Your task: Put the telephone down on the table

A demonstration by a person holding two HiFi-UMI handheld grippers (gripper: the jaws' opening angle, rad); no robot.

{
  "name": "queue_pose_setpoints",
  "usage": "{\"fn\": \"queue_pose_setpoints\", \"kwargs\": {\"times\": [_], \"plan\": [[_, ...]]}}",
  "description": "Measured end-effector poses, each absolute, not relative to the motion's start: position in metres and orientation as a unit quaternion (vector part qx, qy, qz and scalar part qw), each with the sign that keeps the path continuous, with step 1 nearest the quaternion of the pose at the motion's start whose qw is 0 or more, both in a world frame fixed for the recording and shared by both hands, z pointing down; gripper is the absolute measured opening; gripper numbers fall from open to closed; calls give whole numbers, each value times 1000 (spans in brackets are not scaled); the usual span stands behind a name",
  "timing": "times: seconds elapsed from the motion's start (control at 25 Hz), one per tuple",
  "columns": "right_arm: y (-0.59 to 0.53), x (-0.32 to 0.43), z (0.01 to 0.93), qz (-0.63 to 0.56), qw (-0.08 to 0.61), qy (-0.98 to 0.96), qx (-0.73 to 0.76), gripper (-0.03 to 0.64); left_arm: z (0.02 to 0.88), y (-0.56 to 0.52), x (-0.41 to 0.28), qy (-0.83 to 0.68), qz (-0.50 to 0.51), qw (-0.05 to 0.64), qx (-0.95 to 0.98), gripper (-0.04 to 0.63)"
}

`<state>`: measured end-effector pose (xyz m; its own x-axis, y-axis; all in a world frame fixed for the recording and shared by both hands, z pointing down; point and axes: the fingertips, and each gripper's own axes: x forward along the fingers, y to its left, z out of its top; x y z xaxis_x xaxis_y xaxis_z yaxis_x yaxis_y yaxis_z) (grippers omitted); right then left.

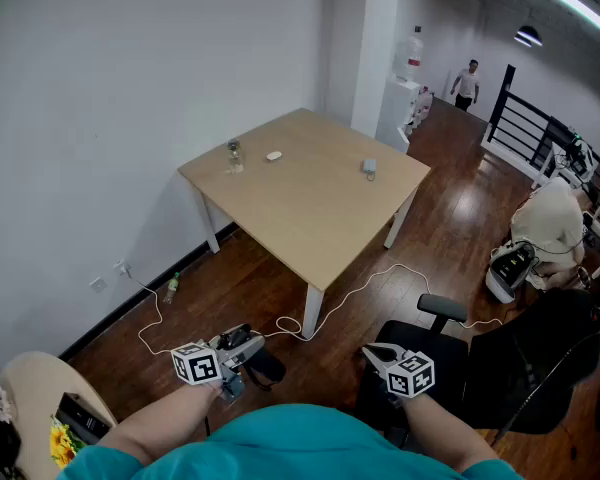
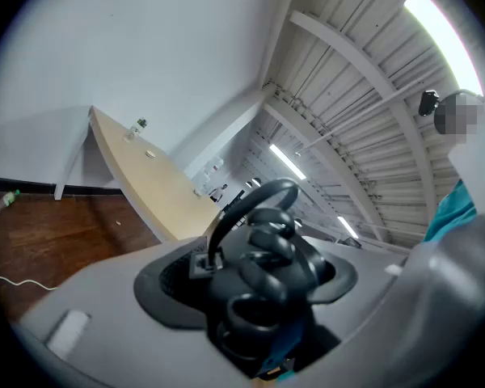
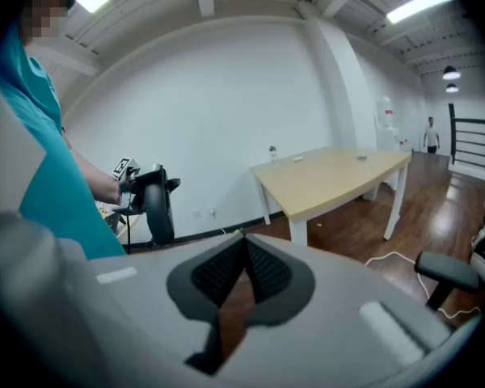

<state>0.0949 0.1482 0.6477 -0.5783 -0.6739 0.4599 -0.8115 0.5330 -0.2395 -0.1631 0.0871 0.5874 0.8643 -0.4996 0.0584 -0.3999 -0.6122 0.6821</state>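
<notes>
Jaws of the left gripper [image 1: 244, 349] are clamping the black plastic telephone handset [image 2: 267, 253], well short of the pale wooden square table [image 1: 320, 218]. The right gripper [image 3: 241, 245] is showing jaws together, empty. Best now: carrying it level over the tabletop, lowering gently before releasing.

The person wears a blue-green shirt [image 1: 280, 448] with short sleeves. The left gripper [image 1: 242, 346] and the right gripper [image 1: 377, 352] are grey, with black bumpy pads [image 3: 265, 270] inside. Each has a white cube [image 1: 198, 364] with black square marks.
</notes>
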Motion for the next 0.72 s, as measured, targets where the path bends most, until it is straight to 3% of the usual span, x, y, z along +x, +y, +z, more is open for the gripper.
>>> {"fn": "queue_pose_setpoints", "kwargs": {"times": [0.72], "plan": [[125,188,654,194,176,-874,410,2,562,61,-61,-250,-82,347,900,325]]}}
